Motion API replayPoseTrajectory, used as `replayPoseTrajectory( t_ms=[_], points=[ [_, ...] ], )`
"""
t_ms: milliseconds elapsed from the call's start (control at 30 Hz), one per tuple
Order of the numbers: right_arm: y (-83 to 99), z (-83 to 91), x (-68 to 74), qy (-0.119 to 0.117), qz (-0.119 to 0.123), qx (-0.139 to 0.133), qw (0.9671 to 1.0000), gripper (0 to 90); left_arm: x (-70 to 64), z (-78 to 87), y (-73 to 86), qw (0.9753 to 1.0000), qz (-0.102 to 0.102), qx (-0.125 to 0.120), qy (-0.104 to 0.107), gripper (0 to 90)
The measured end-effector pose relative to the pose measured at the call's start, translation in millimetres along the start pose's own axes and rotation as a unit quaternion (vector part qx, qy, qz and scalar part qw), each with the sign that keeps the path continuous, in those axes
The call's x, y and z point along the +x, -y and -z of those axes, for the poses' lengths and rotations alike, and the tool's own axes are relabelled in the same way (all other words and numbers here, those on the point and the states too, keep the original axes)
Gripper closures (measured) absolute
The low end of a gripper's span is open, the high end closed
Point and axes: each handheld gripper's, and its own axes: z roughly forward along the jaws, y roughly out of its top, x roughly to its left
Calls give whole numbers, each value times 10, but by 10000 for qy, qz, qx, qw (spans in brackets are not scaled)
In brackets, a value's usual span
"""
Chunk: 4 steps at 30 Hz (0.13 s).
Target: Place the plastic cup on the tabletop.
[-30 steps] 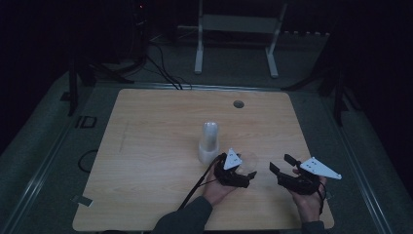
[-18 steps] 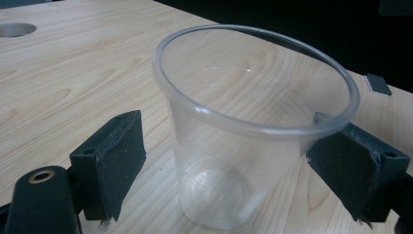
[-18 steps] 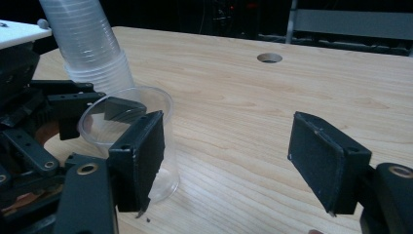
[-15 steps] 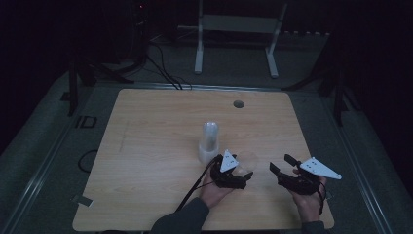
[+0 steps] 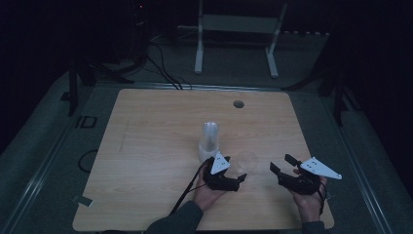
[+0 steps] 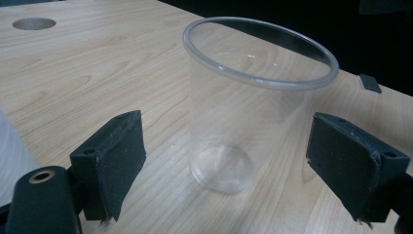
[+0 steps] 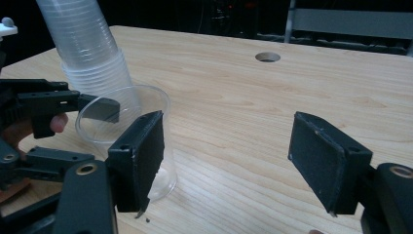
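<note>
Leftward and nearer has drifted the left gripper [image 5: 237,179], jaws released astride the upright clear cup [image 6: 255,105], ungrasped; right gripper [image 5: 284,167] waits spread beside; stack [image 5: 209,141] behind.

Dim room. Wooden tabletop [image 5: 146,146] with round hole [image 5: 238,104]; grey floor [image 5: 44,131]; white metal frame [image 5: 238,29] behind.

I see a wooden table [image 5: 146,146] with a round hole [image 5: 238,104] near its far edge, and a white metal stand [image 5: 237,29] on the floor behind it.
</note>
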Motion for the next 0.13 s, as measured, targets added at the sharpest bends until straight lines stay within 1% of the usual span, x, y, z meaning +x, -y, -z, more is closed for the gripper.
replayPoseTrajectory(
  t_ms=[133],
  points=[
    [2, -7, -13, 3, -18, 9, 10000, 286, 12, 32, 12, 10000, 43, -14, 3, 142]
  ],
)
